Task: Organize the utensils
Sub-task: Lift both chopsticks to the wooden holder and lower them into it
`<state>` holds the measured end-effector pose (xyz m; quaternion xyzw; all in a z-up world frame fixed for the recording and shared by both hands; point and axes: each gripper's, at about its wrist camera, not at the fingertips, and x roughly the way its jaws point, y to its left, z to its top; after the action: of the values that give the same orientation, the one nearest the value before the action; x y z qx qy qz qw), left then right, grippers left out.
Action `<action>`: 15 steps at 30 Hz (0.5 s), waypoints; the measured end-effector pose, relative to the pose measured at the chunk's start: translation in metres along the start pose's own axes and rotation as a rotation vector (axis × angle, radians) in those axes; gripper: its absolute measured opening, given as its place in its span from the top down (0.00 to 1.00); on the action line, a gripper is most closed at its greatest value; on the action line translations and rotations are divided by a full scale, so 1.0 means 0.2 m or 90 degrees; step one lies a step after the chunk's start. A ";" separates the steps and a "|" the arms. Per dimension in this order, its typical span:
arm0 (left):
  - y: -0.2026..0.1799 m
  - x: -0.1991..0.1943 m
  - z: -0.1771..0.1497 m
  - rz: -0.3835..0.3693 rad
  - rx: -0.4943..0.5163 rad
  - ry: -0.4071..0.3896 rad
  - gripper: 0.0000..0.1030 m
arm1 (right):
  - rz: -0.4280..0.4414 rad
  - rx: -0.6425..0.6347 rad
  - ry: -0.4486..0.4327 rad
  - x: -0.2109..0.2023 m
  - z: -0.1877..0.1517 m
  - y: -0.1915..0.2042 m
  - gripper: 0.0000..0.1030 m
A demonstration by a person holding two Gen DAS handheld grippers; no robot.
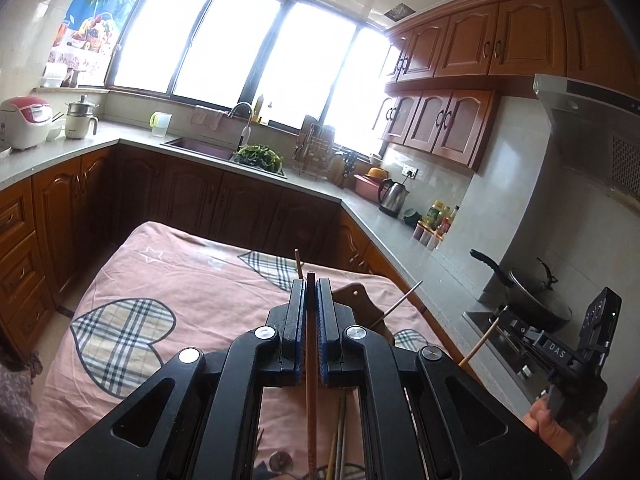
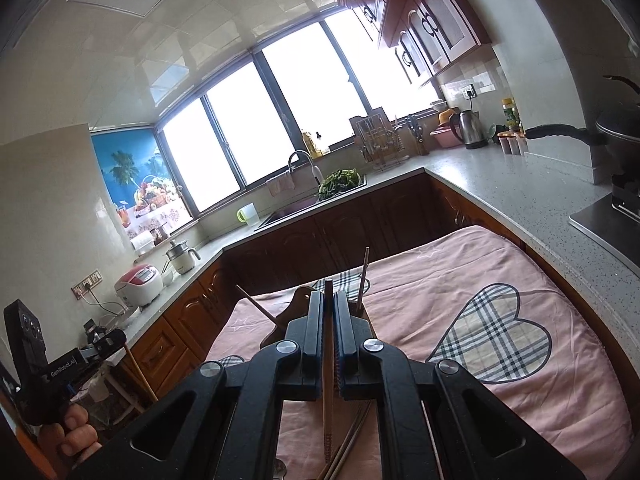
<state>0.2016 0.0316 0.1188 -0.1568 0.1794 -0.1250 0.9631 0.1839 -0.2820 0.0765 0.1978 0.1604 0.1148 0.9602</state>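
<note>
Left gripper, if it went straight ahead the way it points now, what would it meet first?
Probably the brown wooden holder on the pink cloth-covered table, just beyond the left gripper shut on a wooden chopstick; depth is unclear.

Kitchen was daylit — wide window [image 1: 248, 52] blown out white. Wooden cabinets [image 1: 452, 44] lined walls, grey countertop [image 1: 380, 216] ran beneath — sink [image 1: 200, 148] below window. Pale tiled ceiling [image 2: 168, 40].

Each gripper is matte black plastic: two angular linkage arms with triangular cut-outs, pinned by round silver screws. The left gripper [image 1: 311, 294] and right gripper [image 2: 328, 308] carry ribbed blue pads on their inner finger faces. White lettering marks each gripper's body, beside a boxy black module.
</note>
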 end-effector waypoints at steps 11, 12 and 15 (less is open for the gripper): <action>-0.05 0.21 0.24 0.000 -0.002 -0.078 0.96 | 0.002 0.003 -0.054 0.14 0.20 0.00 0.96; -0.05 0.23 0.26 0.003 -0.003 -0.082 0.96 | 0.002 0.004 -0.059 0.16 0.22 -0.01 0.96; -0.04 0.32 0.29 0.004 -0.014 -0.093 0.96 | -0.002 0.006 -0.074 0.21 0.27 -0.01 0.96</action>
<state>0.2802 0.0205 0.1543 -0.1758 0.1107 -0.1079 0.9722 0.2410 -0.2912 0.1108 0.2086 0.1055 0.1008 0.9671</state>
